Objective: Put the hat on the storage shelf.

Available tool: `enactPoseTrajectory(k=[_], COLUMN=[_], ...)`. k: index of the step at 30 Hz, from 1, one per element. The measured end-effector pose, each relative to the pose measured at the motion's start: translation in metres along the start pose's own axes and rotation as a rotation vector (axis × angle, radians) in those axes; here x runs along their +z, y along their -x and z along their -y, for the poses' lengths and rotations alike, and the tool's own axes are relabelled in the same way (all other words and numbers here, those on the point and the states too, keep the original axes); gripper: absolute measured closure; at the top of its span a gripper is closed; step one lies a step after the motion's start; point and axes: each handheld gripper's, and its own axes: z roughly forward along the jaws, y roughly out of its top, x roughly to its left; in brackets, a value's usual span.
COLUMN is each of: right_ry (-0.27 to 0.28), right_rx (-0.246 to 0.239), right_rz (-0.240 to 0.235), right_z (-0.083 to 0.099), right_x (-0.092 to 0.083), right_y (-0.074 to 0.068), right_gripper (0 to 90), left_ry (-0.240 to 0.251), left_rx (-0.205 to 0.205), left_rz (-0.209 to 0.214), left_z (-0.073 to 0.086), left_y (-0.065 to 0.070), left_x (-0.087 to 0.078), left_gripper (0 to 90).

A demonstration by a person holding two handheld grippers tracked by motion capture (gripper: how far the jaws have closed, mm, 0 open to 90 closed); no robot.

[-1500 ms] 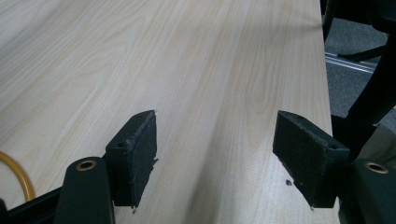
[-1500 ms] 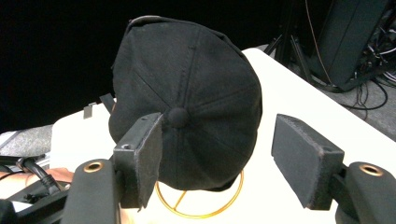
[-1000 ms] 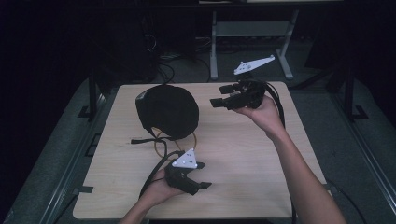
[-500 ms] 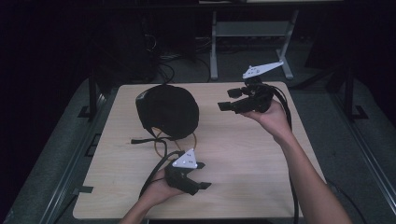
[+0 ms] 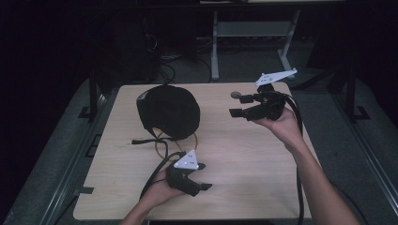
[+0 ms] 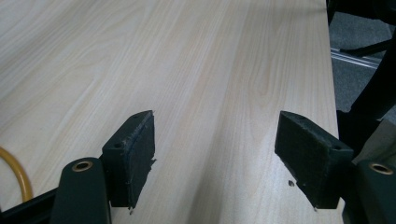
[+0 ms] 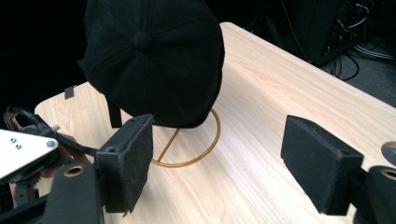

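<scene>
My right gripper (image 5: 237, 105) raised over the table's far right, jaws just widening, nothing between them, aimed at the black fabric cap (image 5: 168, 111) on its gold wire stand (image 7: 198, 144), my left gripper (image 5: 202, 176) released, resting on the pale wooden table (image 5: 244, 159).

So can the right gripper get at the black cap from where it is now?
Probably yes: the right gripper hangs open above the table, aimed at the black cap on its gold wire stand, with bare wood between.
</scene>
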Motion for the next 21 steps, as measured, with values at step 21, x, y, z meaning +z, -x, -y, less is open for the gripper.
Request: enactPoseTrajectory(k=[21], right_ry=[-0.007], right_rx=[0.059], right_rz=[0.006], right_z=[0.060], right_x=[-0.023], right_y=[0.006], right_gripper=[22.7], left_ry=[-0.011], left_rx=[-0.004], left_rz=[-0.003], left_z=[0.002], left_y=[-0.001], left_x=[-0.001], left_gripper=[27.1])
